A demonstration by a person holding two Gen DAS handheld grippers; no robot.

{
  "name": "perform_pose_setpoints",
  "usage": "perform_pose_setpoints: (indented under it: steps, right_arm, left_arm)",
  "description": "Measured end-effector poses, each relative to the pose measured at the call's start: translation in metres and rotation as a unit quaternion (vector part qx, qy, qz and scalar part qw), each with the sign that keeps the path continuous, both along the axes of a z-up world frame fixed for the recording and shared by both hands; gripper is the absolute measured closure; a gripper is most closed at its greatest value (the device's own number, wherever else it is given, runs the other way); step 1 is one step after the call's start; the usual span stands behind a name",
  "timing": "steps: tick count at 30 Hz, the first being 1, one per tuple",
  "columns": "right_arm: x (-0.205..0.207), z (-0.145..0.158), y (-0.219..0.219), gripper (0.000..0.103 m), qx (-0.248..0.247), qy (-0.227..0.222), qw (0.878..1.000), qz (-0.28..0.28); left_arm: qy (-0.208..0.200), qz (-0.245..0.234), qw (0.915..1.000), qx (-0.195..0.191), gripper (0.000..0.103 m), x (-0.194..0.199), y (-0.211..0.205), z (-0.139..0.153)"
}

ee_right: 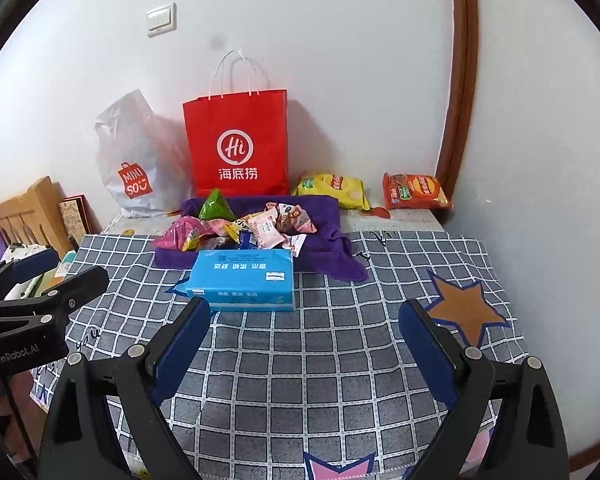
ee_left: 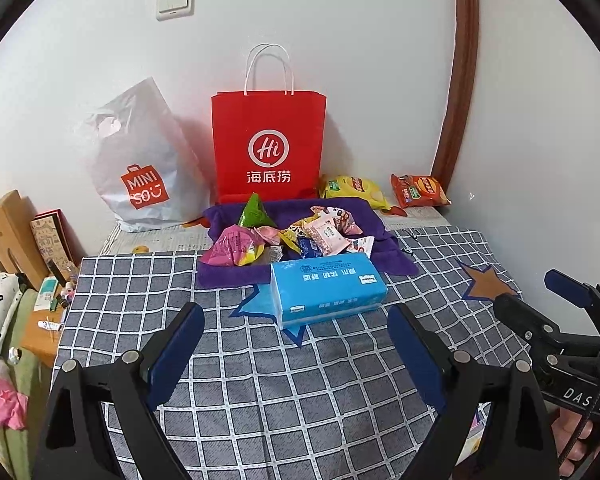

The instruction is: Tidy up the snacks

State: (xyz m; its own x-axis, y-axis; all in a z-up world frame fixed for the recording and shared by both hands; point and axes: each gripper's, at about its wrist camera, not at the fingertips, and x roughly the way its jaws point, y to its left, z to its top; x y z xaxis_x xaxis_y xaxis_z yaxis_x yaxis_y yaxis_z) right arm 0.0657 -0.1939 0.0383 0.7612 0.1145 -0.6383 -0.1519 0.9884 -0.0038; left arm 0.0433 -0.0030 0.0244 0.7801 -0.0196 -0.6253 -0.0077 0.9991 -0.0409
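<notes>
Colourful snacks lie well beyond both grippers' spread, empty jaws.

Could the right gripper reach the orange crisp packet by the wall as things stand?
Probably yes: the right gripper is open and empty, the orange crisp packet lies alone, and only bare checked cloth lies between.

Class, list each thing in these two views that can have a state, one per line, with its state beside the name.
Left gripper: open, empty.
Right gripper: open, empty.
Red bag: upright against the wall.
White bag: slumped, leaning on the wall.
Tissue pack: lying flat, sealed.
Purple cloth: spread out, snacks piled on it.
Yellow chip bag: lying flat, unopened.
Orange chip bag: lying flat, unopened.
</notes>
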Motion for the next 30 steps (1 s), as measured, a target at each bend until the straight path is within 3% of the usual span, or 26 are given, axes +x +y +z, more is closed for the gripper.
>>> perform_pose_setpoints:
  steps: [30]
  right_arm:
    - [-0.0031,0.0008,-0.0015,0.009,0.002,-0.001,1.0,0.002]
  left_arm:
    - [0.001,0.001,1.0,-0.002,0.01,-0.002,-0.0003,0.0024]
